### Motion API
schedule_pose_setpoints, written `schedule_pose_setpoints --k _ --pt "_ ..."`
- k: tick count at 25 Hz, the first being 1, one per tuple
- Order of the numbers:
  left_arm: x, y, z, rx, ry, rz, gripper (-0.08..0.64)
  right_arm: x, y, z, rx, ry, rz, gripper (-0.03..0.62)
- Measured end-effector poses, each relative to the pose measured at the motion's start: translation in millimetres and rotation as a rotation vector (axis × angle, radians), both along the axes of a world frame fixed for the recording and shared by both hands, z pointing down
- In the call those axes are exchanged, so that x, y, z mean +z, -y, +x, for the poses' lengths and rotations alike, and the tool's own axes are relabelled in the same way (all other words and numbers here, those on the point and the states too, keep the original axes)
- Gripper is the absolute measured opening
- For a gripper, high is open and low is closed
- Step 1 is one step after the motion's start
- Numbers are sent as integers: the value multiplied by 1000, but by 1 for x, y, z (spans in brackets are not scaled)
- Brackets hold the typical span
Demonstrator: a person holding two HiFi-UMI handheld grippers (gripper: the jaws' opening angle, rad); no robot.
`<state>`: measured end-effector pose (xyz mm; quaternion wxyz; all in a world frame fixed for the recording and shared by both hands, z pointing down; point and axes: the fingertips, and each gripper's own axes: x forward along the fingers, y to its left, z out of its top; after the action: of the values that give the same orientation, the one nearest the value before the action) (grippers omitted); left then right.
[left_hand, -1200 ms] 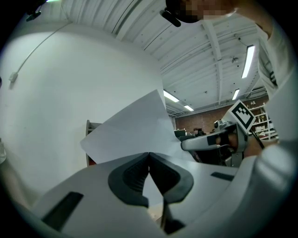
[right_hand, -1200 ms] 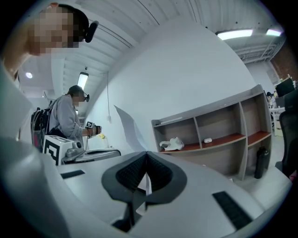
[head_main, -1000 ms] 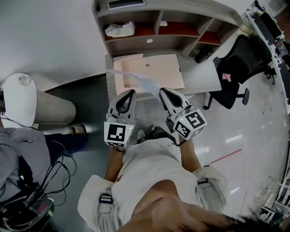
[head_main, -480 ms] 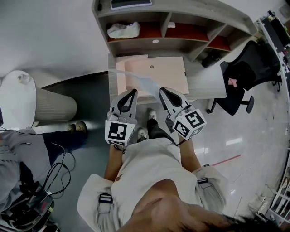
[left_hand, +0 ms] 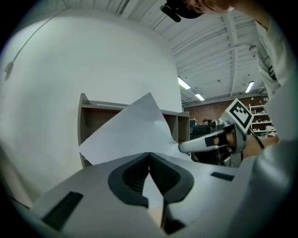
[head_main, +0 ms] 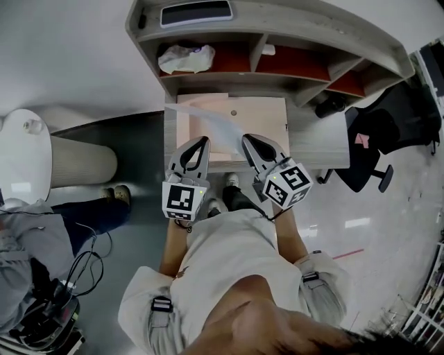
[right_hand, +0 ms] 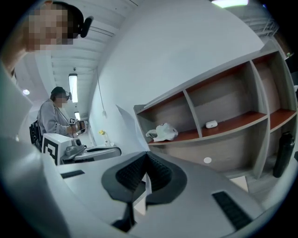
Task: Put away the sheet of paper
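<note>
Head view shows the bench [head_main: 313, 142] and its shelf [head_main: 291, 64] drawn closer. The left claw [head_main: 202, 141] and right claw [head_main: 247, 139] each pinch the sheet of paper [head_main: 214, 125], so stowing looks near.

The sheet of paper [left_hand: 135, 130] hides much of the shelf unit [left_hand: 95, 122].

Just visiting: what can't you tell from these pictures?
Left gripper view: the far face of the thin white sheet of paper is turned away.
Right gripper view: the crumpled white bundle is too small: bag or cloth?
Head view: the dark flat object atop the grey shelf unit is too small to identify.
</note>
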<state>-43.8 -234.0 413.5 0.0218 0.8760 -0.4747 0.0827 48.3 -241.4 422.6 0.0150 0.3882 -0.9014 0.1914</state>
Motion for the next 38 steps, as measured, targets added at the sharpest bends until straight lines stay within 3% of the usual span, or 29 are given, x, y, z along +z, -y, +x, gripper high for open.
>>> schedule_pose_setpoints --k 13,20,38 --pt "63 52 12 -79 93 -124 21 78 61 20 -84 50 -220 18" --pt "101 62 12 -89 51 -210 21 123 76 23 -74 46 -325 18" --pt "203 94 27 72 18 -379 21 248 87 58 95 -101 -532 18"
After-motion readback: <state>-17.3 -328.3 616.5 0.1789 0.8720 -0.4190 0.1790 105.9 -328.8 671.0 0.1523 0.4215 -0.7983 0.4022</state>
